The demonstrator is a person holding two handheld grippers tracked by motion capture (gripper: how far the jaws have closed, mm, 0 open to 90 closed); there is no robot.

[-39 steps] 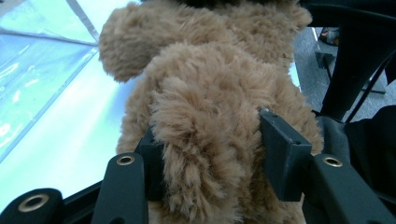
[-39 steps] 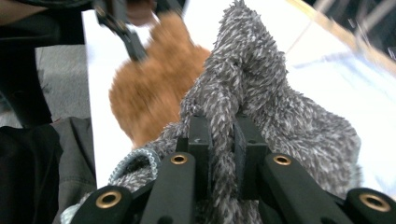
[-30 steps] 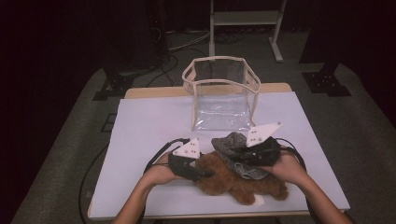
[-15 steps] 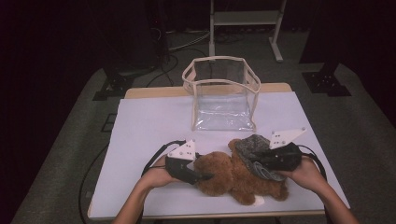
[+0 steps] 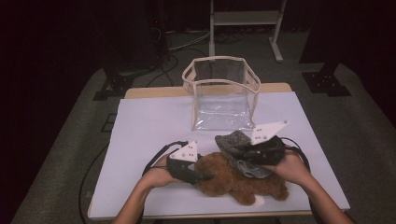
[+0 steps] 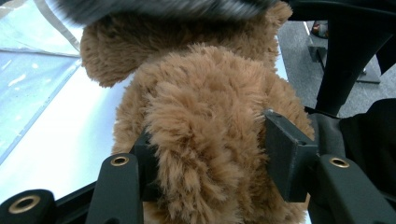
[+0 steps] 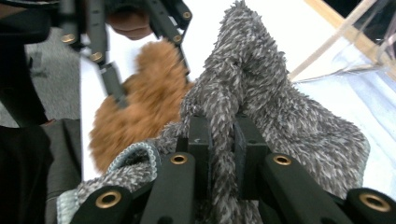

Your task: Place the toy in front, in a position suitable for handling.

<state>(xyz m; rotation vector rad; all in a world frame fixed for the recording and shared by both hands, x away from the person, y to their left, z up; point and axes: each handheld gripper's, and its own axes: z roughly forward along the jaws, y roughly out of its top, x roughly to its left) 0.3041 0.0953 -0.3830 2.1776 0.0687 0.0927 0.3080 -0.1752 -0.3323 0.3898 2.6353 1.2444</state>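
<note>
both at once: left tool (image 6: 205, 154) clamps brown plush (image 6: 205, 93), right tool (image 7: 219, 135) pinches grey cloth (image 7: 280, 102).

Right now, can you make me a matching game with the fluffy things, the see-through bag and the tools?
Things:
1. brown teddy
2. grey fuzzy cloth
3. clear bag
4. white table

Places or states:
A. stands open at the far edge
B. pinched in the right tool
C. squeezed between the left tool jaws
D. lies under everything

Pairs: 1-C, 2-B, 3-A, 4-D
</note>
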